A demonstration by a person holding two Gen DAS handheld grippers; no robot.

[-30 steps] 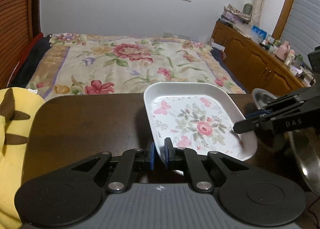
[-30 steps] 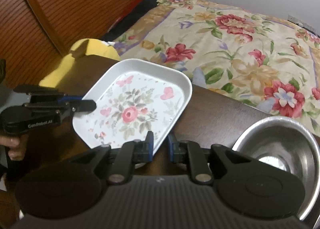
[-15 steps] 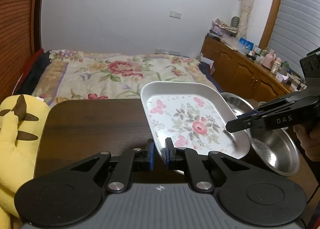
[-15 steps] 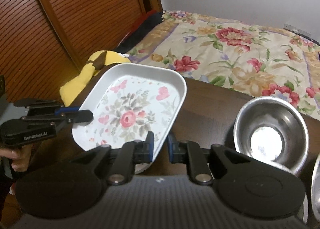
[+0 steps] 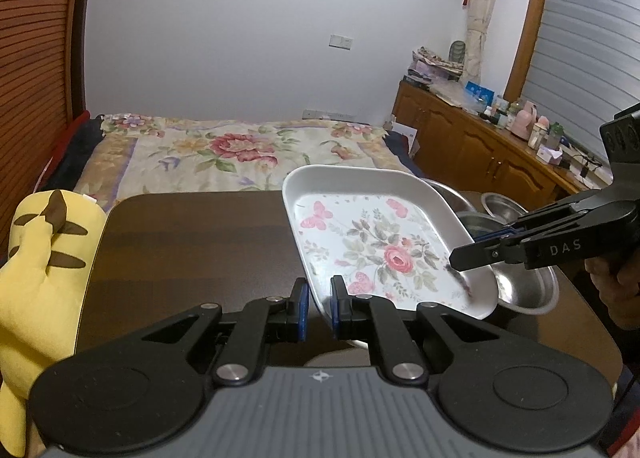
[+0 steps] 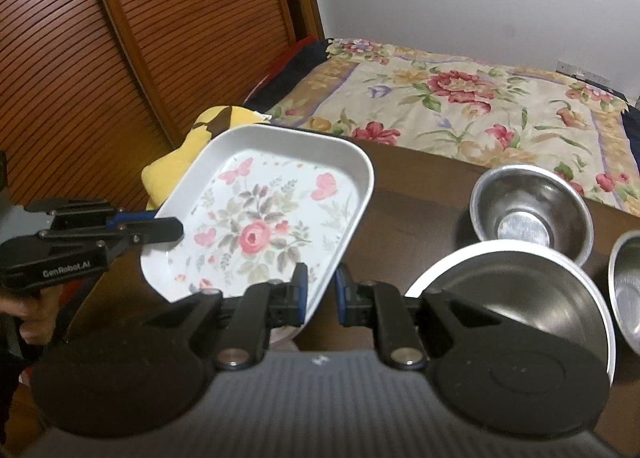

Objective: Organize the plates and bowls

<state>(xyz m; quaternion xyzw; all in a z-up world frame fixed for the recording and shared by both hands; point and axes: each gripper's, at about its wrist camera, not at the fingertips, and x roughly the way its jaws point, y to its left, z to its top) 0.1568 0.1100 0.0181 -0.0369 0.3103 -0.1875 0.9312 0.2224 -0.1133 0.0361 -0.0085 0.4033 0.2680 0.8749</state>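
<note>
Floral plate (image 5: 376, 242), white w/ rose print, up in the air above the dark desk (image 5: 192, 250), tilted a little, far edge higher. Held at two opposite rims: left gripper (image 5: 316, 308) w/ jaws closed on the near-left rim, right gripper (image 6: 320, 294) w/ jaws closed on the rim at the other side. Probably two grips because the plate is wide and flat, so one pinch on a thin rim lets it swing or slip. In the right wrist view, steel bowls just to the right on the desk: a big shallow bowl (image 6: 516, 298) nearest, a smaller deep bowl (image 6: 528, 209) behind it, a third bowl (image 6: 630, 290) cut by the frame edge. Plate is beside them, not touching. Likely being carried toward a stack or a free spot; destination not visible. Yellow plush toy (image 5: 36, 278) at the left desk edge, bed w/ flower cover (image 5: 240, 149) behind.
</note>
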